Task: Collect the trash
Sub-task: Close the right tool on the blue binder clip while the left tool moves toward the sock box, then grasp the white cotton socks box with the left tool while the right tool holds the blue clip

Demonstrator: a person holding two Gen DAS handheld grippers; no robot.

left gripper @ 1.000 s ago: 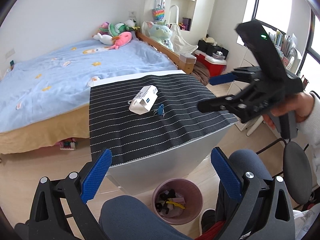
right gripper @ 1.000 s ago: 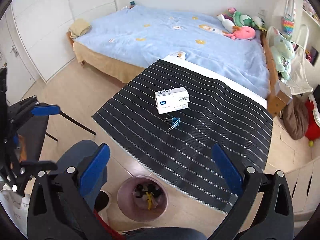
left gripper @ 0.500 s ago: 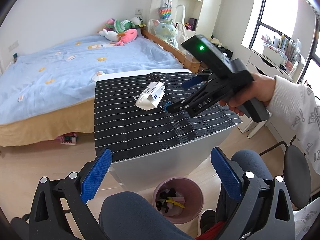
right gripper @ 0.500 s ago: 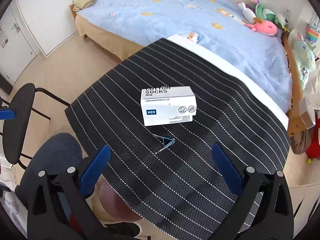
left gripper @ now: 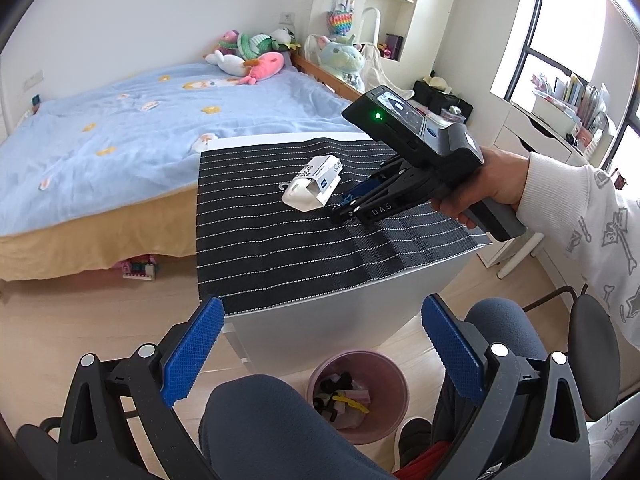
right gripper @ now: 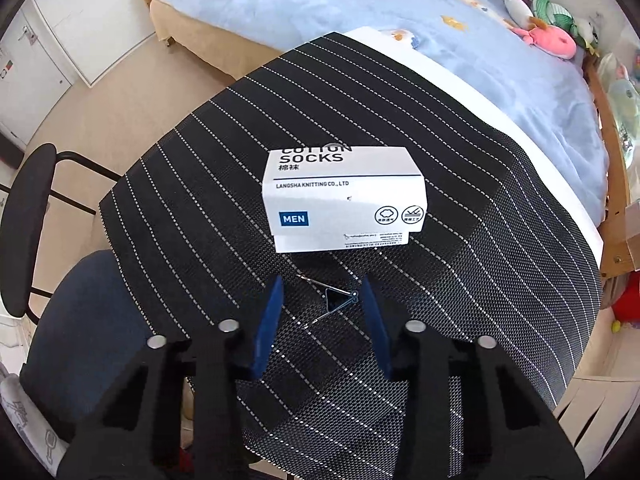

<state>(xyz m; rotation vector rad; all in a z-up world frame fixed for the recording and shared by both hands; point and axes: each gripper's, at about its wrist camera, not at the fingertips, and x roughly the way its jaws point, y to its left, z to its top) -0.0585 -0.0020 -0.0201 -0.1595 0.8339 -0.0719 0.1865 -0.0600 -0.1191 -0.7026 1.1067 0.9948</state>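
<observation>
Both right tongs [right gripper: 320, 300] have narrowed around the binder clip [right gripper: 338, 300]; left tongs [left gripper: 320, 354] stay apart.

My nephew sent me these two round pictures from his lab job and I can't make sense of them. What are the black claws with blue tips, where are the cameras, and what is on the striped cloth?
No robot here: a seated person holds a trigger-handled two-finger gripper in each hand, each carrying a fisheye camera looking along its blue-padded fingers.

The left camera shows the left gripper wide open and holding nothing, above the person's knees and a pink trash bin on the floor. It also shows the person's right hand gripping the other tool.

The right camera shows the right gripper lowered over the striped mat, its fingers on either side of a small binder clip, narrowed but not yet clamped. Just beyond the clip lies a white cotton socks box. Nothing is held yet.
</observation>
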